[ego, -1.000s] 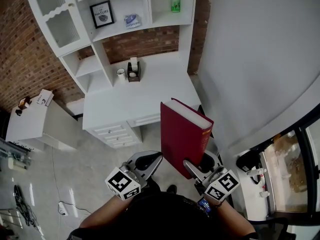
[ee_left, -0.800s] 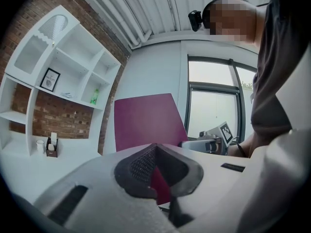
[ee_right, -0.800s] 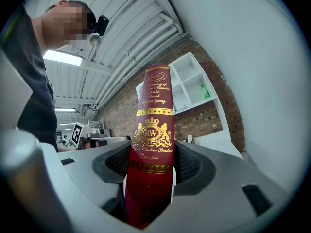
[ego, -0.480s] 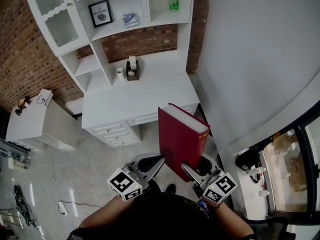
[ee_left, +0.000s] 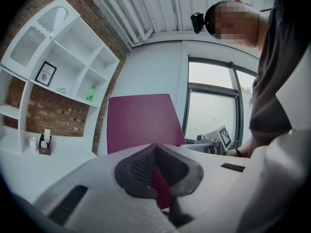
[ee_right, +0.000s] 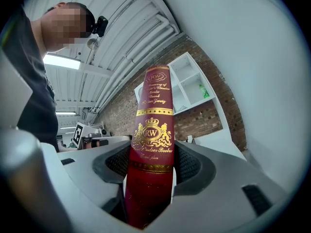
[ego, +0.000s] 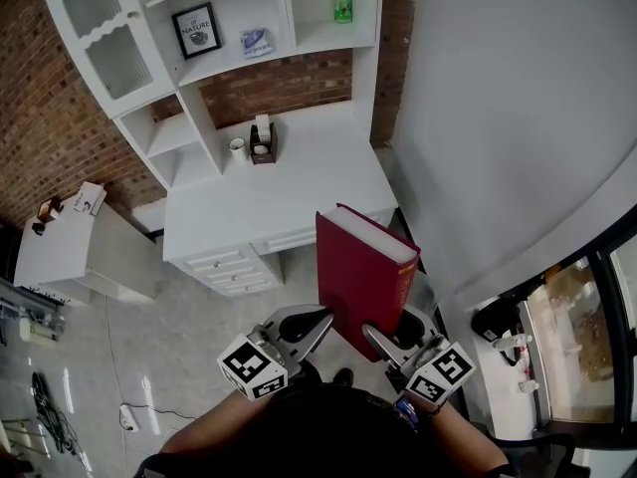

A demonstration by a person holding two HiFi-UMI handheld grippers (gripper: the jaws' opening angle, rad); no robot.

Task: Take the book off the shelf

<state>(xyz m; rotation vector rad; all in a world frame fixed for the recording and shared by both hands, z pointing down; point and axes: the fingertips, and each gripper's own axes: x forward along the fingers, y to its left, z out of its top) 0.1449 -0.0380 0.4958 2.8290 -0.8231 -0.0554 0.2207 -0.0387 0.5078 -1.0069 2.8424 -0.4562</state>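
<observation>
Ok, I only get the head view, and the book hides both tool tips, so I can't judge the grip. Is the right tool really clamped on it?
Observer: Yes. In the right gripper view the right tool has its pads pressed on both sides of the red book, low on the spine.
Operator: And the left tool?
Observer: The left gripper view shows the left tool closed on a thin dark-red edge, apparently the edge of the book's cover.
Operator: Anything readable on the spine?
Observer: A gold crest with the letters RW, just above the right tool's pads.
</observation>
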